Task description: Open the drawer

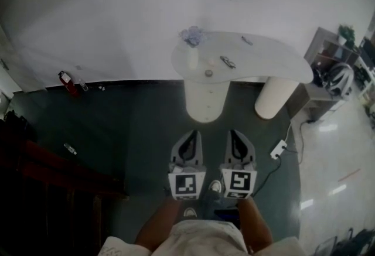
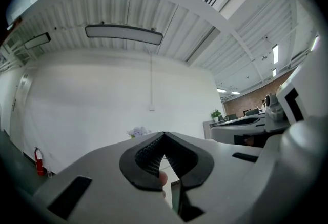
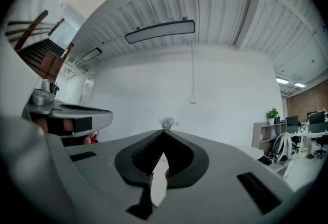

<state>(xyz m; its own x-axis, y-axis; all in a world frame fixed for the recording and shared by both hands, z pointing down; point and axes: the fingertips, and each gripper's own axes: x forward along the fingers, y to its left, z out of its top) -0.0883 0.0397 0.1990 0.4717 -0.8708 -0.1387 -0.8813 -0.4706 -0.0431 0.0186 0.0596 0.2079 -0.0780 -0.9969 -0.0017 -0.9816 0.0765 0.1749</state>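
approach step: left hand-held gripper (image 1: 186, 152) and right hand-held gripper (image 1: 239, 149) pressed together, empty, short of the desk (image 1: 275, 55); next, reach its drawer.

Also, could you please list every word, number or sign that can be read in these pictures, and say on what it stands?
None: no words or numbers can be read in any view.
Marker cube on the left gripper: black-and-white square pattern only, no letters.
Marker cube on the right gripper: the same.
Red fire extinguisher: any print is too small to read.
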